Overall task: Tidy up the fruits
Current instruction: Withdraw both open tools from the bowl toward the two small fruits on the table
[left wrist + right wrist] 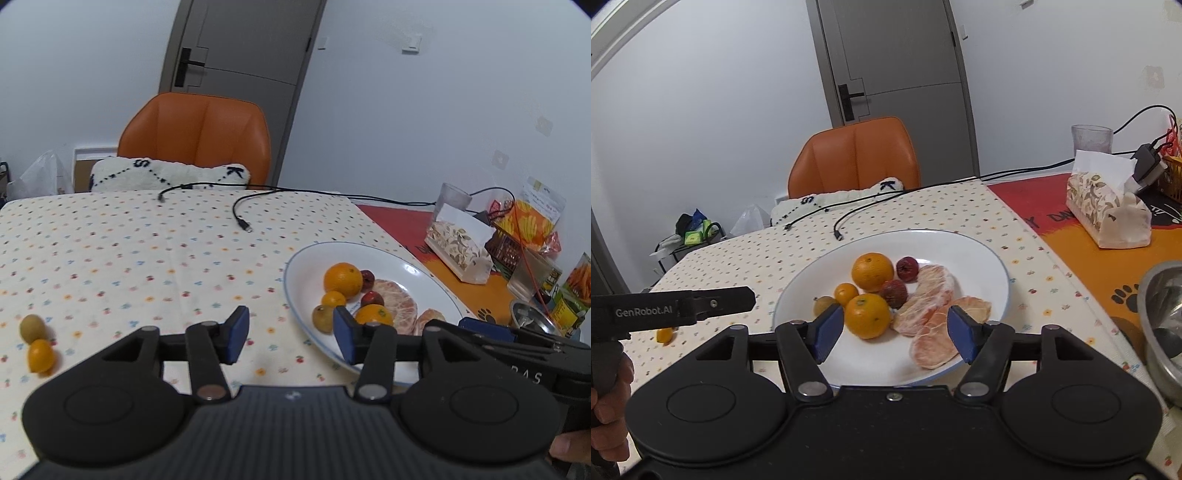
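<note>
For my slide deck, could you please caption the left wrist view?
Open left tool hovers beside the fruit plate; two small fruits remain on the tablecloth.

Pale walls, grey door [236, 44], orange chair [199, 129], dotted tablecloth [122, 254]

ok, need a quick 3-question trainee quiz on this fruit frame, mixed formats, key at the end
1. True or false: the left gripper is shut on a fruit.
2. Which fruits lie on the tablecloth, off the white plate?
A. two red fruits
B. a small green fruit and a small orange fruit
C. the peeled segments
3. Fill in: the right gripper hovers open over the ____.

Key: 1 false, it is open and empty; 2 B; 3 plate.
</note>
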